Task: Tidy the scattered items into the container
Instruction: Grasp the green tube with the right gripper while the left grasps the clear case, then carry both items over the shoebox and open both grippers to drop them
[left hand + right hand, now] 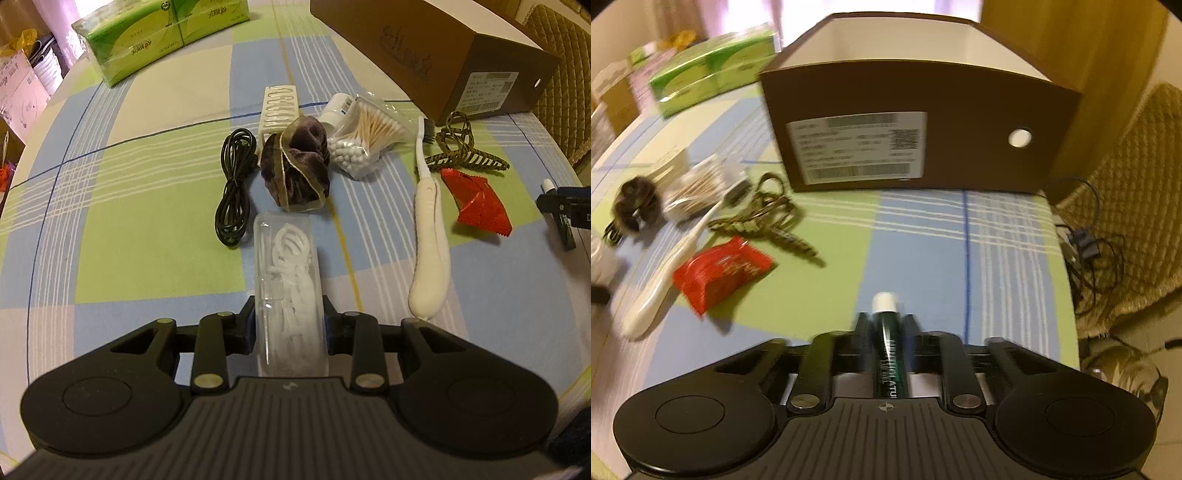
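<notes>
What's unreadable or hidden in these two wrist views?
- Brown box interior: hidden by its front wall in the right wrist view, cut off by the top edge in the left wrist view.
- Box label: blurred, text illegible.
- Green tube in the right hand-held gripper: its rear end is hidden under the gripper body.
- Clear case in the left hand-held gripper: rear end likewise hidden.
- Cotton swabs and scrunchie: motion-blurred in the right wrist view.

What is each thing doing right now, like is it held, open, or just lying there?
Left gripper: shut on the clear floss-pick case.
Right gripper: shut on the green tube, white cap on.
Brown box: open at the top.
Toothbrush: lying flat on the tablecloth.
Black cable: coiled, lying loose.
Cotton swab bag: lying on the cloth.
Red wrapper: crumpled, lying loose.
</notes>
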{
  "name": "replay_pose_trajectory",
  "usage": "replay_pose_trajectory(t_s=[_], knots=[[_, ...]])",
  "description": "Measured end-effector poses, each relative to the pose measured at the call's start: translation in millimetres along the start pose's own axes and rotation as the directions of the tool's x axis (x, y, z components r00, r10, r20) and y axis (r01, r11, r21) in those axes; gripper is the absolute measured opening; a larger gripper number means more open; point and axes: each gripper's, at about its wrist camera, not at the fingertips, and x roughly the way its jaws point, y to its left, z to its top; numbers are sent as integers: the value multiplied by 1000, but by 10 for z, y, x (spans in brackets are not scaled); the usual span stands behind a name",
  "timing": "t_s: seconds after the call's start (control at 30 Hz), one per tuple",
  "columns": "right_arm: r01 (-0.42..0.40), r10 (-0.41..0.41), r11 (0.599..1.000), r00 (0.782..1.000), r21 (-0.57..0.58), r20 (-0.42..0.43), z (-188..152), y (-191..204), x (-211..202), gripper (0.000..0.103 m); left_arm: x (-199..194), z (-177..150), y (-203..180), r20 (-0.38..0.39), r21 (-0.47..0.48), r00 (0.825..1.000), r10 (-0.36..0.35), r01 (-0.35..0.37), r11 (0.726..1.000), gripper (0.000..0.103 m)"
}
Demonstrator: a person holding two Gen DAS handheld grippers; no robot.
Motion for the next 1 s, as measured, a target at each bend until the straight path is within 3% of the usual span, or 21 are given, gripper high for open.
replay_pose_trajectory(t_s=[0.3,0.6,1.0], knots=[[-51,51,998,999,-25,-14,-157,119,-119,18,-33,-56,0,-4,-19,1000,-5,5,1000,25],[-102,104,993,994,60,-37,-247,-6,-226,18,-135,-110,-67,-9,-4,1000,3,-3,1000,25],[-186,183,974,982,127,35,-29,-215,-492,18,-517,157,-258,84,23,996,-37,35,999,25]])
